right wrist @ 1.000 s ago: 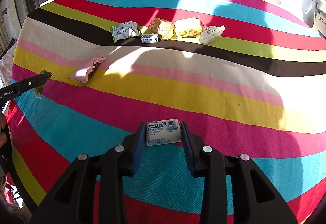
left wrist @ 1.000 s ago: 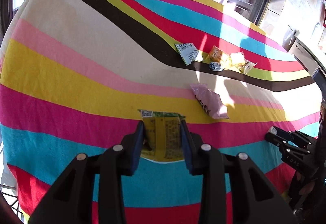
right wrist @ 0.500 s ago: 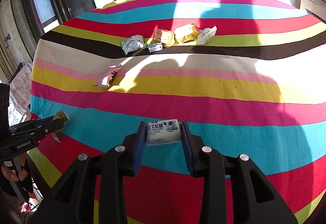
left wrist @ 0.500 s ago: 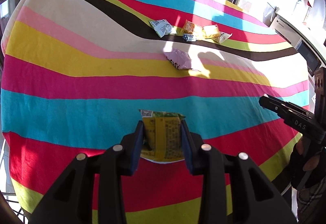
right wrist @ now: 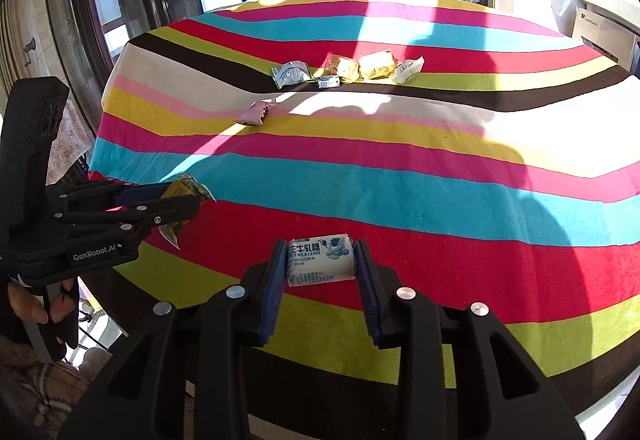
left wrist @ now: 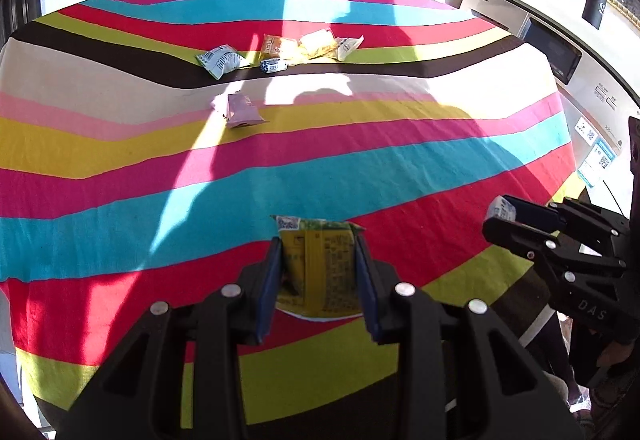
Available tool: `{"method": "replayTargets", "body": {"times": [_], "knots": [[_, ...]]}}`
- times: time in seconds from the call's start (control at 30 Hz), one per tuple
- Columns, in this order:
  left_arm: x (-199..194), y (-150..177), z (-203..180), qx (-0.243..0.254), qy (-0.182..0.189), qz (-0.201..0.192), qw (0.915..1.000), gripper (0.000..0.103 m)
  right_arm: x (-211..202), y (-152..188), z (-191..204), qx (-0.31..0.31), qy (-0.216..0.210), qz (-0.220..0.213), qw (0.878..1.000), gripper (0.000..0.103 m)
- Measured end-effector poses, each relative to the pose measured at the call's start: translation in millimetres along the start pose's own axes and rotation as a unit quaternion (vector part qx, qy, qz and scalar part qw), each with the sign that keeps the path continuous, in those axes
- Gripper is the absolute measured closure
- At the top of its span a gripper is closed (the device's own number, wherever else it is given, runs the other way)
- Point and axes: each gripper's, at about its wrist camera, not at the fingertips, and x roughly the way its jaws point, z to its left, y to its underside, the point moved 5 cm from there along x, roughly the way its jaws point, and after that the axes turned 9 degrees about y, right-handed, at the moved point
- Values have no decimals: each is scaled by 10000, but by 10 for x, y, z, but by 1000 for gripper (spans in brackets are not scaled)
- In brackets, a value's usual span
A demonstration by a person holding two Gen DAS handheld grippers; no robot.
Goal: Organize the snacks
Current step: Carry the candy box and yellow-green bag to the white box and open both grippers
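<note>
My left gripper point(left wrist: 318, 272) is shut on a yellow-green snack packet point(left wrist: 320, 268), held above the near edge of the striped tablecloth point(left wrist: 360, 168). It also shows in the right wrist view point(right wrist: 180, 200). My right gripper point(right wrist: 321, 268) is shut on a white milk candy packet point(right wrist: 321, 260), also above the near edge; it shows in the left wrist view point(left wrist: 500, 218). A pink packet point(left wrist: 240, 112) lies alone mid-table. A row of several snacks point(left wrist: 280, 52) lies on the far brown stripe.
The row holds a white-green packet point(right wrist: 291, 74), a small blue-white candy point(right wrist: 328, 82), two orange-yellow packets point(right wrist: 376, 65) and a white wrapper point(right wrist: 408, 70). A white appliance point(left wrist: 540, 40) stands to the right. Windows stand behind the table.
Both grippers have pulled back toward the near edge of the table and risen, each still holding its packet. The snacks on the table have not moved.
</note>
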Motion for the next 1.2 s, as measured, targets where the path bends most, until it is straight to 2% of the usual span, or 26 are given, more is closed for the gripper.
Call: {"method": "replayTargets", "body": {"times": [0.2, 0.4, 0.6, 1.0, 1.2], "knots": [[34, -27, -514, 629, 269, 60, 9976, 67, -357, 260, -334, 346, 268, -108, 9990, 69], [80, 18, -1014, 1221, 514, 176, 9910, 67, -654, 584, -670, 693, 520, -117, 9962, 69], [135, 117, -1456, 1654, 904, 450, 9810, 67, -885, 900, -929, 1058, 714, -149, 9917, 69], [206, 304, -2163, 2583, 1120, 693, 9570, 67, -1153, 1411, -1345, 1740, 984, -162, 9797, 69], [240, 340, -2551, 2805, 1581, 962, 9418, 67, -1270, 1613, -1509, 1968, 1190, -151, 9731, 69]]}}
